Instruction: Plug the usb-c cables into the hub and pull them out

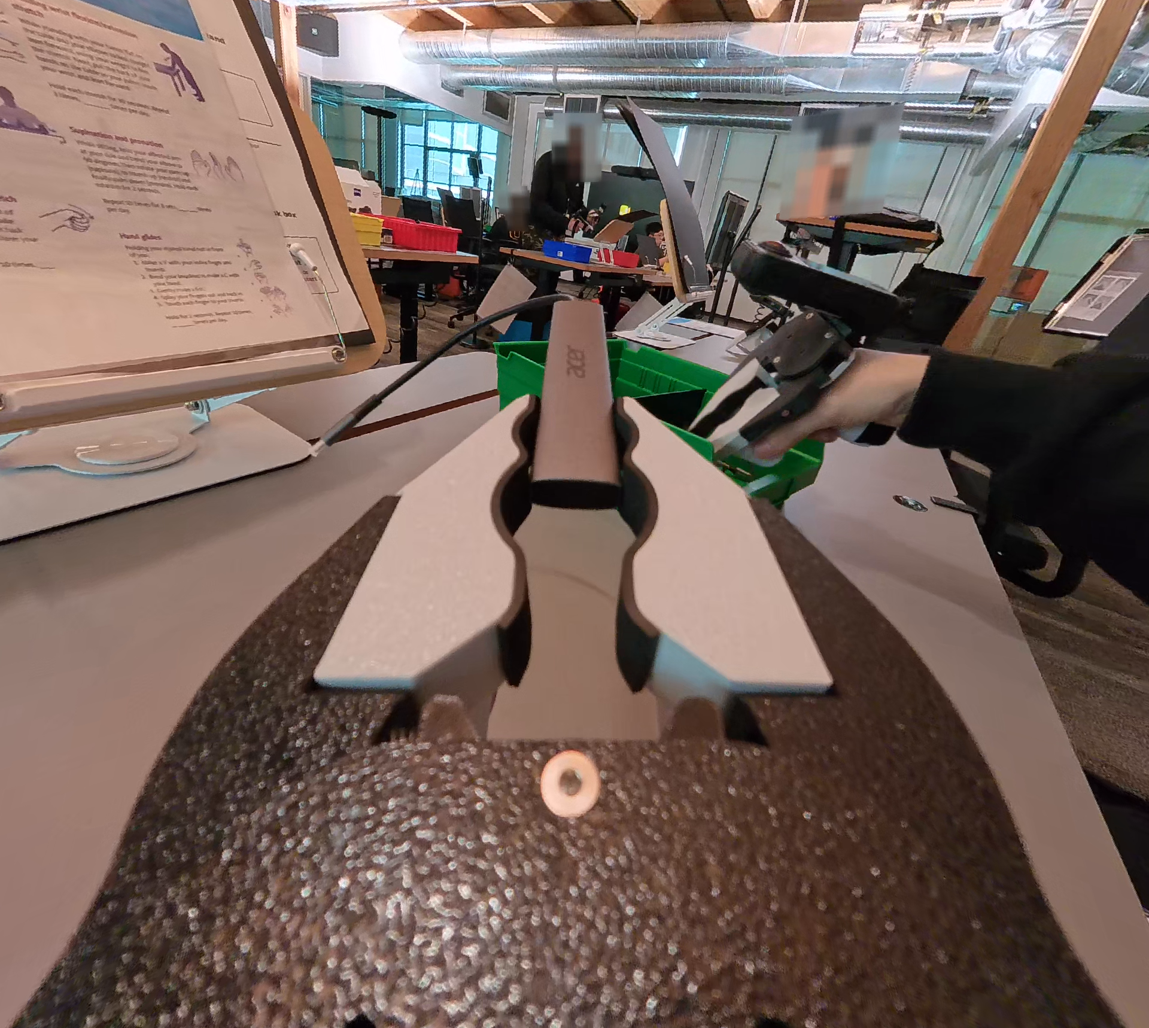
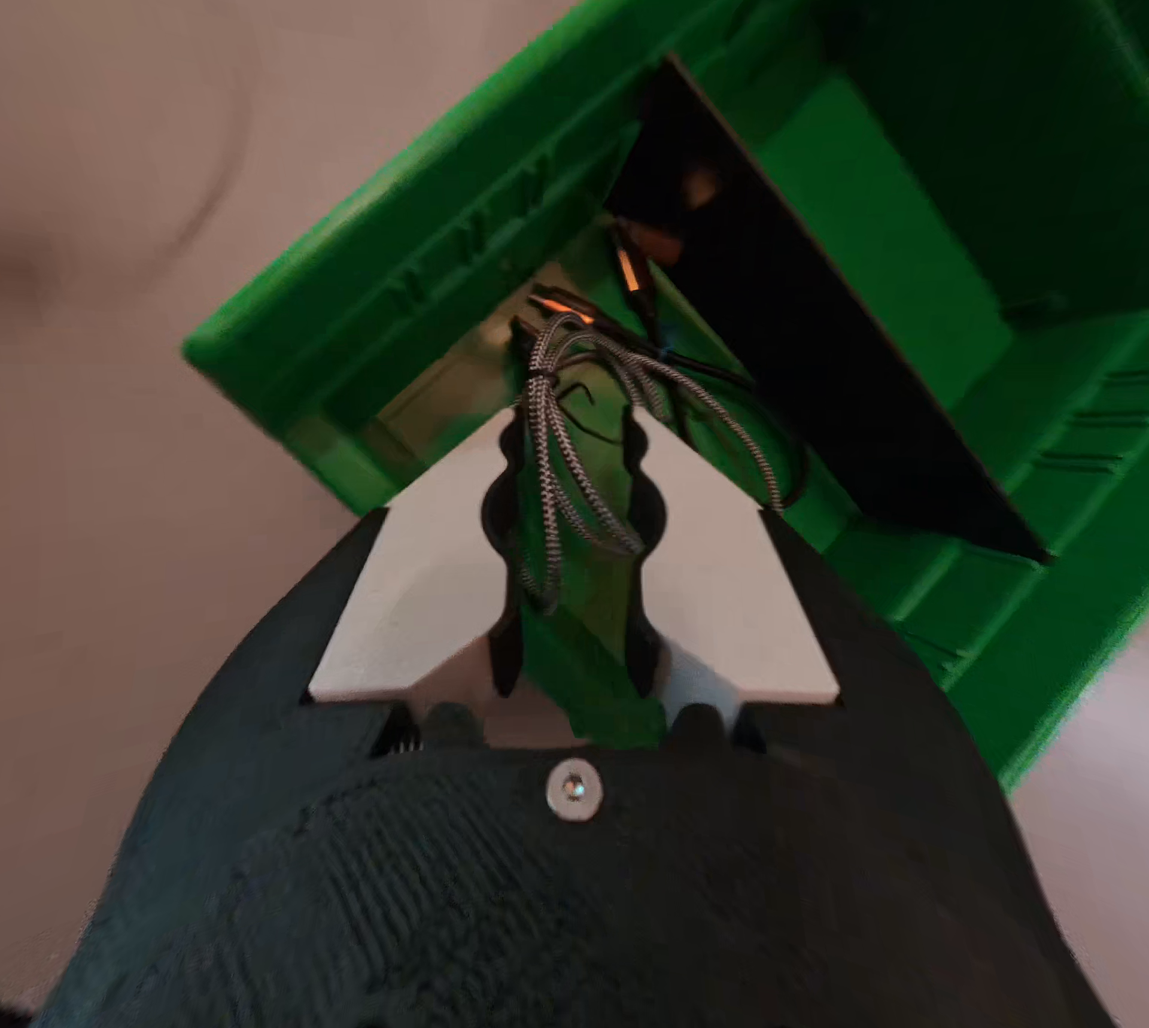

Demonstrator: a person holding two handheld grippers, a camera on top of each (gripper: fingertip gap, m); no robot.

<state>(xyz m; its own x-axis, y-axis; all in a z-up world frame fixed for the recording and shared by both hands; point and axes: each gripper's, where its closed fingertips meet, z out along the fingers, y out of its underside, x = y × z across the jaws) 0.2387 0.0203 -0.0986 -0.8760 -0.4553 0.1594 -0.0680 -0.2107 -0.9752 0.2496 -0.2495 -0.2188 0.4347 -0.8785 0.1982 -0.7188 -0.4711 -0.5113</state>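
left gripper (image 1: 575, 476) pinched the hub (image 1: 577, 407) above the bench (image 1: 186, 594); right gripper (image 2: 575, 501) spread over braided usb-c cables (image 2: 559, 463) in the green bin (image 2: 385, 277); best pinched near a plug, not mid-loop

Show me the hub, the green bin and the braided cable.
hub (image 1: 578, 407): left wrist view, top face.
green bin (image 2: 398, 277): right wrist view, outer side wall.
braided cable (image 2: 559, 476): right wrist view, looped strands.
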